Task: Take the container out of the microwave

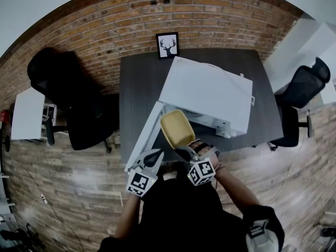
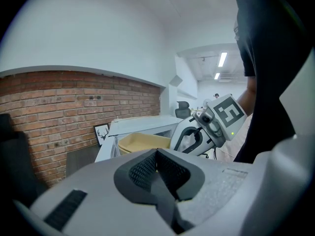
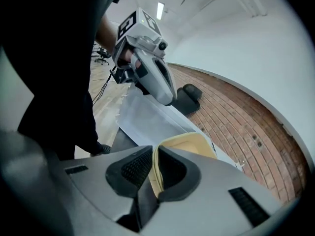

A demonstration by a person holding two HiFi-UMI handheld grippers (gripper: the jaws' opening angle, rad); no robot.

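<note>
Since the yellow container [image 1: 177, 128] hangs in front of the white microwave [image 1: 210, 91], beside its open door [image 1: 143, 135], rim pinched between the right gripper [image 1: 188, 152] jaws, removal looks nearly done; only setting it down remains. The left gripper [image 1: 152, 159] hovers nearby, jaws together on nothing

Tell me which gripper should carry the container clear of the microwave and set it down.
Right. The right gripper has its fingers shut on the rim of the yellow container, which is held in front of the open microwave. The left gripper is shut on nothing, off beside the microwave door.
</note>
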